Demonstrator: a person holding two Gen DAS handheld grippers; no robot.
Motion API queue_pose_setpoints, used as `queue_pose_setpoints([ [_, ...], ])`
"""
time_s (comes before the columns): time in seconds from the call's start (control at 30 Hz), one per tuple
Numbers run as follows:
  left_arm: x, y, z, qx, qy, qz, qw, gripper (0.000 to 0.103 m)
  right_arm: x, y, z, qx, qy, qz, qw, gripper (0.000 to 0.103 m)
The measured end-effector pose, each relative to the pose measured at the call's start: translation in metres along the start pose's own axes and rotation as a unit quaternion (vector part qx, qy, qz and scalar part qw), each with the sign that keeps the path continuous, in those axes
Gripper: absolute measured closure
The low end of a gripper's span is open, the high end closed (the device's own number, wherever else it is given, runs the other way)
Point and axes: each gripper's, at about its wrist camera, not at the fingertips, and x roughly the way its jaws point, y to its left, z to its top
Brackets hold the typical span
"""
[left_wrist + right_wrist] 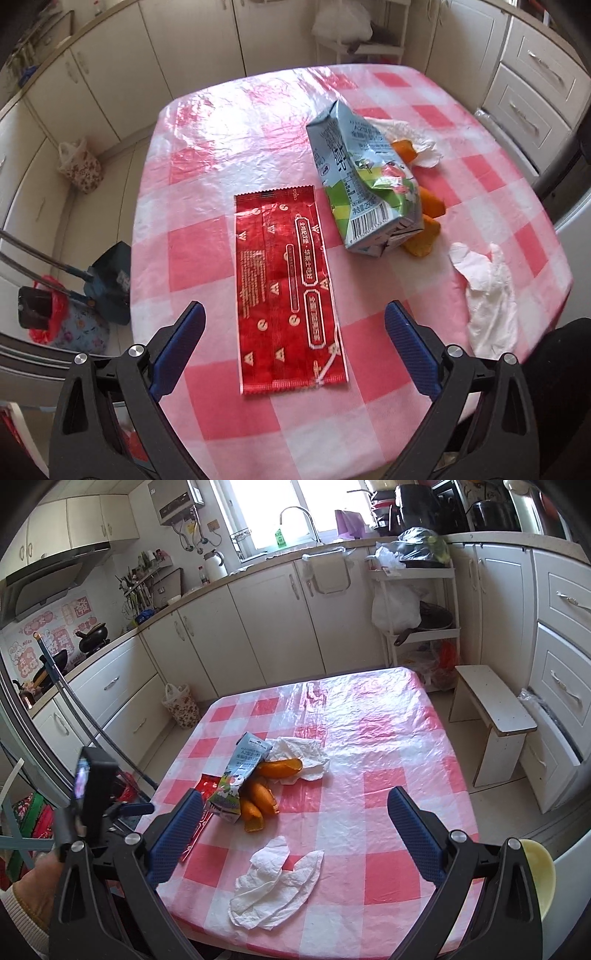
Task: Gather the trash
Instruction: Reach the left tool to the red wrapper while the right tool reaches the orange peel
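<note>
A flat red foil wrapper (288, 291) lies on the pink checked tablecloth (229, 155), and my left gripper (293, 332) hovers open above its near end. Right of it lies a crushed blue-green milk carton (364, 184) over orange peel pieces (428, 221), with one crumpled tissue (406, 136) behind and another tissue (487, 299) at the right edge. In the right wrist view my right gripper (295, 818) stands open above the near tissue (277, 882). Beyond it lie the carton (236, 779), the peels (262, 794) and the far tissue (303, 757).
Kitchen cabinets (266, 627) surround the table. A white stool (491, 716) stands to the right, a floral bag (181, 705) on the floor at the left. A dustpan (110, 284) and a red-lined bin (48, 314) sit beside the table's left side. A yellow bowl (539, 875) is near my right gripper.
</note>
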Motion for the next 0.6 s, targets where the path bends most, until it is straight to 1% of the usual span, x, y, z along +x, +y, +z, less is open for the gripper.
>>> queue_pose_setpoints([
  [0.07, 0.005, 0.001, 0.001, 0.004, 0.007, 0.005, 1.0, 0.01, 0.003, -0.002, 0.002, 0.004, 0.007, 0.007, 1.0, 0.007],
  [0.13, 0.011, 0.003, 0.002, 0.005, 0.017, -0.005, 0.9998, 0.019, 0.009, -0.003, 0.003, 0.009, 0.018, 0.012, 1.0, 0.007],
  [0.2, 0.019, 0.001, 0.003, 0.005, 0.031, -0.023, 0.9992, 0.042, 0.019, -0.002, 0.006, 0.008, 0.028, 0.014, 0.999, 0.007],
  [0.23, 0.02, -0.006, 0.002, 0.013, 0.031, -0.019, 0.9992, 0.045, 0.022, 0.001, 0.008, 0.006, 0.027, 0.017, 0.999, 0.007],
  [0.27, 0.02, -0.005, 0.002, 0.022, 0.028, -0.017, 0.9992, 0.056, 0.025, 0.003, 0.01, 0.002, 0.025, 0.02, 0.999, 0.007],
  [0.3, 0.017, -0.003, 0.0, 0.025, 0.024, -0.021, 0.9992, 0.071, 0.03, 0.008, 0.012, -0.005, 0.023, 0.024, 0.999, 0.007],
  [0.33, 0.016, -0.002, 0.0, 0.022, 0.022, -0.022, 0.9993, 0.078, 0.036, 0.012, 0.013, -0.01, 0.025, 0.029, 0.999, 0.007],
  [0.37, 0.016, 0.002, -0.001, 0.015, 0.022, -0.025, 0.9993, 0.092, 0.042, 0.014, 0.013, -0.011, 0.028, 0.034, 0.999, 0.007],
  [0.4, 0.014, 0.01, -0.003, 0.001, 0.024, -0.033, 0.9992, 0.099, 0.049, 0.018, 0.012, -0.011, 0.035, 0.042, 0.998, 0.007],
  [0.47, 0.009, 0.016, -0.002, -0.011, 0.019, -0.036, 0.9991, 0.102, 0.062, 0.024, 0.012, -0.011, 0.049, 0.054, 0.997, 0.007],
  [0.6, -0.013, 0.037, -0.006, -0.031, -0.011, -0.04, 0.9987, 0.102, 0.092, 0.042, 0.015, -0.024, 0.079, 0.062, 0.995, 0.007],
])
